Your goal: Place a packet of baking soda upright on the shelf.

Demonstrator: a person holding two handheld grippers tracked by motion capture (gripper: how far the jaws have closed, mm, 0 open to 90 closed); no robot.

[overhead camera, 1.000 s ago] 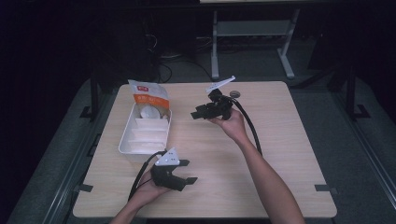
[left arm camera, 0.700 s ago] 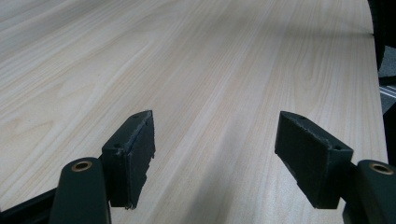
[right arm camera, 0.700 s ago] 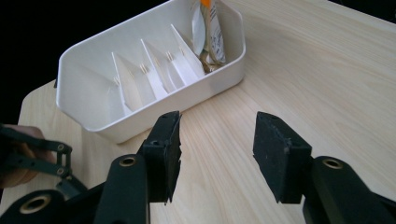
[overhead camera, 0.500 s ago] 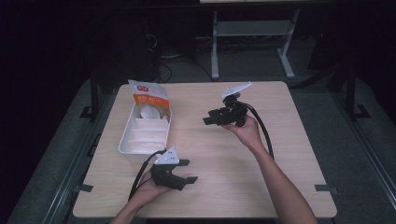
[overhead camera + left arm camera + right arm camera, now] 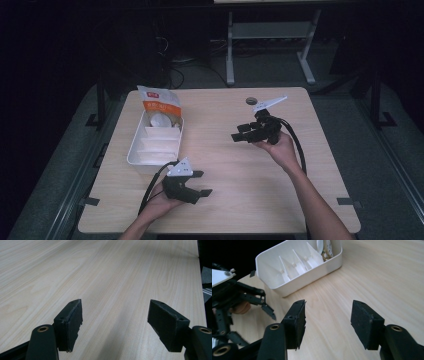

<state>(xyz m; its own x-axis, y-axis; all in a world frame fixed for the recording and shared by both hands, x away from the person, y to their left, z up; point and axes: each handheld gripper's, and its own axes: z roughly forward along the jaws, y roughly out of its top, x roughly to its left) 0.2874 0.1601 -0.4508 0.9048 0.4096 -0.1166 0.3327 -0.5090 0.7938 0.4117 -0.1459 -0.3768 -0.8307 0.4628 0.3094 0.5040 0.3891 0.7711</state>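
My right gripper (image 5: 237, 131) hovers over the middle right of the wooden table (image 5: 240, 200) and points left toward a white divided tray (image 5: 155, 145). Its jaws have just been opening and stand open (image 5: 328, 320), with only bare wood between them. The tray (image 5: 294, 282) lies ahead of it, with an orange and white bag (image 5: 160, 107) standing in its far end. My left gripper (image 5: 205, 182) rests near the front edge, just right of the tray's near corner. Its jaws are wide open (image 5: 115, 322) over bare wood.
A small dark round object (image 5: 251, 100) lies on the table near the far edge, behind the right gripper. Cables trail from both grippers toward the front. Dark floor and a metal stand (image 5: 270, 40) lie beyond the table.
The right hand has moved right and toward the near side, away from the bag and tray, and its jaws stand wider apart. The left hand has not moved.
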